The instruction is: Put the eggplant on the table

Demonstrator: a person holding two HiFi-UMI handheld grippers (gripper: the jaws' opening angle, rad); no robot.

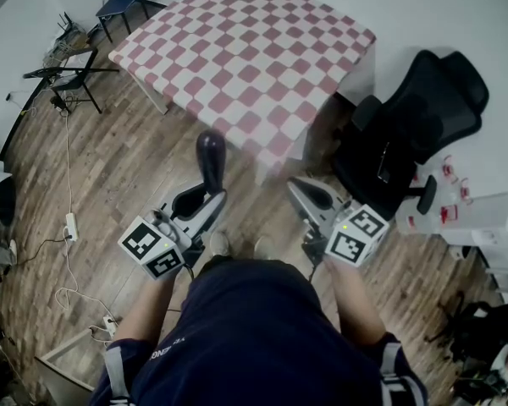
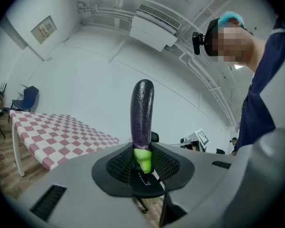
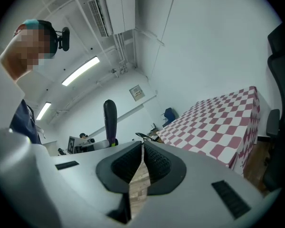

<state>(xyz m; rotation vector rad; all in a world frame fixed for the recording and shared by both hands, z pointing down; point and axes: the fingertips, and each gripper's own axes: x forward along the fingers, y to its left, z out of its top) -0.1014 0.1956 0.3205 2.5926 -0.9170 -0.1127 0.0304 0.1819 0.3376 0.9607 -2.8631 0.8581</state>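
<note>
Eggplant (image 1: 211, 159) juts forward from our left gripper (image 1: 208, 194), jaws clamped on its green stem end, still short of the checked table (image 1: 254, 49); our right gripper (image 1: 300, 189) hangs beside it, jaws together and empty; we should carry it well over the cloth, lower until it touches, then release gently, away from the edge.

A pink-checked cloth (image 1: 254, 49) covers the table (image 2: 18, 152).

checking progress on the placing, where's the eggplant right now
The eggplant is left of centre in the head view, clamped by its green stem end in the left gripper, just short of the near edge of the checkered table.
</note>
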